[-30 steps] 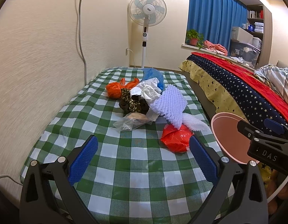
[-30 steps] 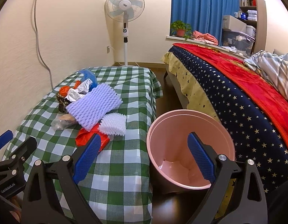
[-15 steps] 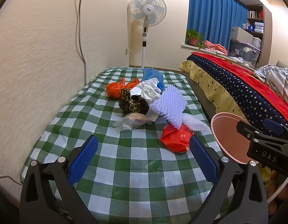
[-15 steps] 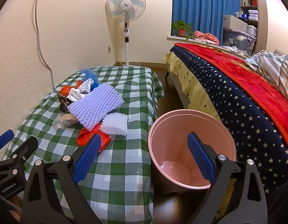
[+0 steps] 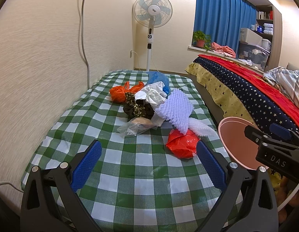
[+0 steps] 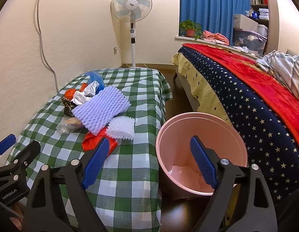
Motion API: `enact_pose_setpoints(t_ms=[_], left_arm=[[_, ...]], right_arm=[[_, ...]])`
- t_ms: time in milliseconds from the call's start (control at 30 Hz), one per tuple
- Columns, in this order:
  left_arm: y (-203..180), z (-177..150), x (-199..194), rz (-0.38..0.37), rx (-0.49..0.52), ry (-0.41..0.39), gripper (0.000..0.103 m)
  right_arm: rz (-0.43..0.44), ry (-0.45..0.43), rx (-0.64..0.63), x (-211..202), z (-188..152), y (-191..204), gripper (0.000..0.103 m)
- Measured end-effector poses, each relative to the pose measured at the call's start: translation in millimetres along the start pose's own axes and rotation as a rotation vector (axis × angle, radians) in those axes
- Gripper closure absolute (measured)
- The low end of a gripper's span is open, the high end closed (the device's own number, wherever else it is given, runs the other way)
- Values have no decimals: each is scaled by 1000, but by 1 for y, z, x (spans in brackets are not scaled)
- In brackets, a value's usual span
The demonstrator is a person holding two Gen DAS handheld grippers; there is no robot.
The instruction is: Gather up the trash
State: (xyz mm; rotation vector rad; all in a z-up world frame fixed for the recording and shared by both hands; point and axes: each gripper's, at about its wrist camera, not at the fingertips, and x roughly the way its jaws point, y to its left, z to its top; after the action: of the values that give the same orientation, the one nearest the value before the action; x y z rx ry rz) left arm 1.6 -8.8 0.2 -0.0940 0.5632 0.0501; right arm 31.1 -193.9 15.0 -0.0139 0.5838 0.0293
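Note:
A heap of trash lies on the green checked table (image 5: 130,174): a red plastic bag (image 5: 181,144), a lilac foam sheet (image 5: 176,111), white foam netting (image 6: 121,127), a clear bag (image 5: 134,127), crumpled white paper (image 5: 154,95), a dark patterned wrapper (image 5: 137,108), an orange bag (image 5: 120,93) and a blue bag (image 5: 158,78). An empty pink bin (image 6: 201,152) stands on the floor right of the table. My left gripper (image 5: 149,164) is open above the table's near end, short of the red bag. My right gripper (image 6: 149,161) is open over the table's edge and the bin's rim.
A bed (image 6: 246,96) with a starred blue and red cover runs along the right. A standing fan (image 5: 152,19) stands by the far wall. A cable (image 5: 84,38) hangs down the left wall. Dark floor (image 6: 174,81) lies between table and bed.
Both views have shifted very slightly; the right gripper has drifted a little forward and left. Nothing was taken hold of or let go.

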Motion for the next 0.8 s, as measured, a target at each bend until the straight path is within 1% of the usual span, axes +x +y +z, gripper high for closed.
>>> enact_pose_setpoints(t_ms=[67, 200, 267, 333, 367, 433, 467, 533, 600, 700, 800], left_arm=[[0, 0, 0, 0, 0, -1, 8], [-1, 3, 1, -5, 0, -5, 13], [-2, 5, 2, -9, -3, -5, 18], [-3, 7, 2, -13, -3, -6, 25], [-3, 8, 2, -14, -4, -7, 27], [-2, 10, 4, -20, -9, -5, 38], [-2, 12, 5, -20, -11, -4, 41], [0, 15, 8, -22, -13, -1, 55], [2, 19, 12, -24, -17, 10, 63], [5, 28, 20, -34, -28, 16, 69], [7, 36, 27, -38, -25, 10, 71]], right_arm=[[10, 0, 7, 0, 1, -1, 24], [35, 3, 30, 0, 1, -5, 33], [48, 1, 42, 0, 2, -8, 37], [60, 0, 50, 1, 3, -8, 41], [66, 1, 54, 1, 4, -9, 44], [85, 6, 65, 4, 5, -12, 47], [91, 6, 69, 5, 6, -12, 47], [105, 6, 81, 7, 7, -14, 48], [118, 5, 93, 11, 8, -15, 48], [132, 9, 113, 18, 10, -17, 48], [145, 26, 129, 30, 12, -17, 50]])
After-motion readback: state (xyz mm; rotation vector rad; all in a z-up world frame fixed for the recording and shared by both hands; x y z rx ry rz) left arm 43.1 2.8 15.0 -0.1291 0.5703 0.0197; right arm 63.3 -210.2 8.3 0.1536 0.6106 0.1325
